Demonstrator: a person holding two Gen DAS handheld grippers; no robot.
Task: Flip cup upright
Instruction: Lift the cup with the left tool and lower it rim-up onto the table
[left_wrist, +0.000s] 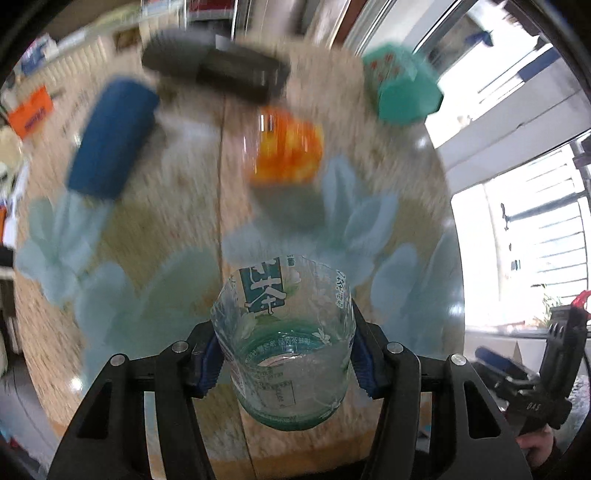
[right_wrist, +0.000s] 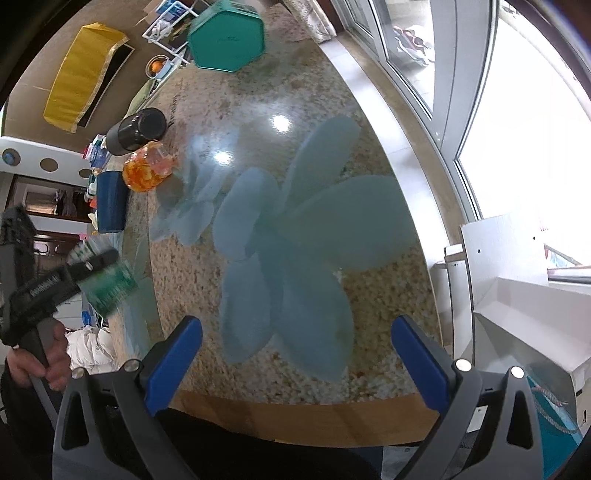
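Nearest the left wrist camera, the left gripper (left_wrist: 284, 354) is clamped on a clear plastic cup with a teal-and-white printed label (left_wrist: 286, 347), its blue-padded fingers (left_wrist: 207, 363) pressing the cup's two sides. The cup is held off the surface, its rim and open mouth tipped up and away from the camera, its greenish base low and close to the lens. Everything beyond the cup is smeared by motion blur.

Ahead of the left gripper lies a speckled stone tabletop with a pale blue flower pattern (left_wrist: 177, 184). Straight ahead sits an orange patterned glass jar (left_wrist: 286, 147); beyond it a black cylindrical container (left_wrist: 218, 68) lies on its side. Ahead and to the left is a dark blue cylinder (left_wrist: 112, 138), and ahead to the right a teal hexagonal box (left_wrist: 402, 86).

In the right wrist view, the right gripper (right_wrist: 297, 354) hangs with its blue-padded fingers (right_wrist: 173, 363) spread wide apart and nothing between them, above the near wooden edge of the tabletop (right_wrist: 384, 291). Far off to its left, the left gripper (right_wrist: 92, 266) appears with the cup (right_wrist: 109, 284) in its grasp, blurred, at the table's left edge. The jar (right_wrist: 149, 171), the black container (right_wrist: 136, 131), the blue cylinder (right_wrist: 110, 201) and the hexagonal box (right_wrist: 226, 36) stand well ahead of it.
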